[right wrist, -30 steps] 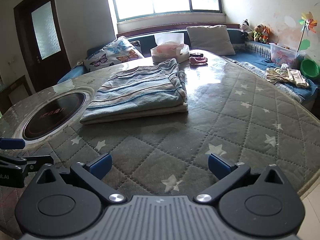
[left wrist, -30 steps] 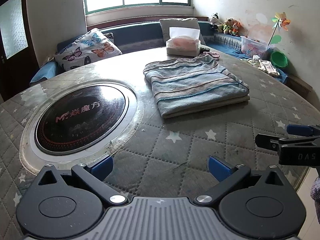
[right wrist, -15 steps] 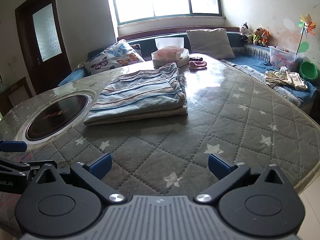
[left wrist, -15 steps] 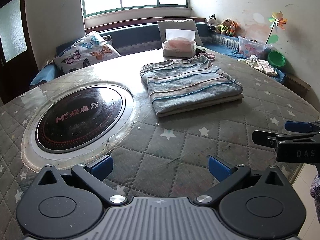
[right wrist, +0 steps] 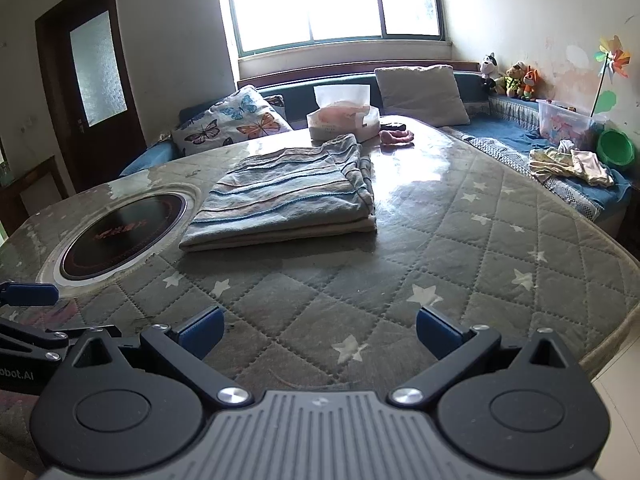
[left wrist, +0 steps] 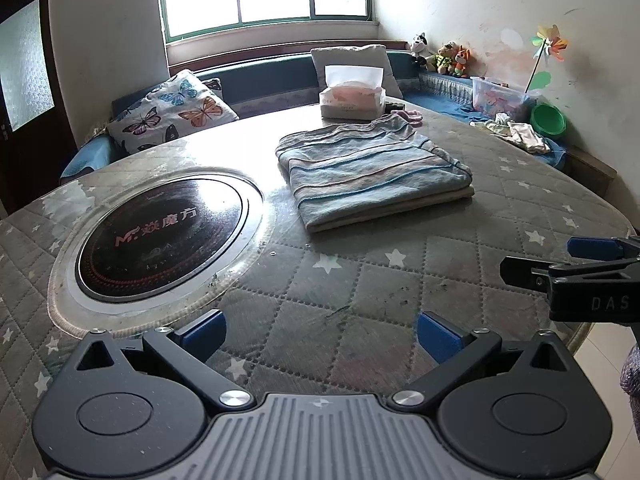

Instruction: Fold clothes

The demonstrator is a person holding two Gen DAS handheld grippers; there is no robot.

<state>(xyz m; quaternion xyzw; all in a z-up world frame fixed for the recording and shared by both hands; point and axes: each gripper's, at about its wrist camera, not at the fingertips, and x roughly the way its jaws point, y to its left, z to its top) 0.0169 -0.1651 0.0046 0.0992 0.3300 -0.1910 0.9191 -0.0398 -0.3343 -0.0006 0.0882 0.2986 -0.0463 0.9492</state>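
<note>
A folded garment [left wrist: 372,172] lies on the surface [left wrist: 400,280], right of the round cooktop [left wrist: 160,236] set into it. Behind the garment stands a tissue box [left wrist: 352,98], with a small cloth [right wrist: 396,137] just beside it. A bench [right wrist: 520,136] runs behind and to the right of the surface, carrying a butterfly cushion [left wrist: 172,110], a plain pillow [right wrist: 420,94], loose clothes [right wrist: 568,164] and a bowl [right wrist: 616,148].
</note>
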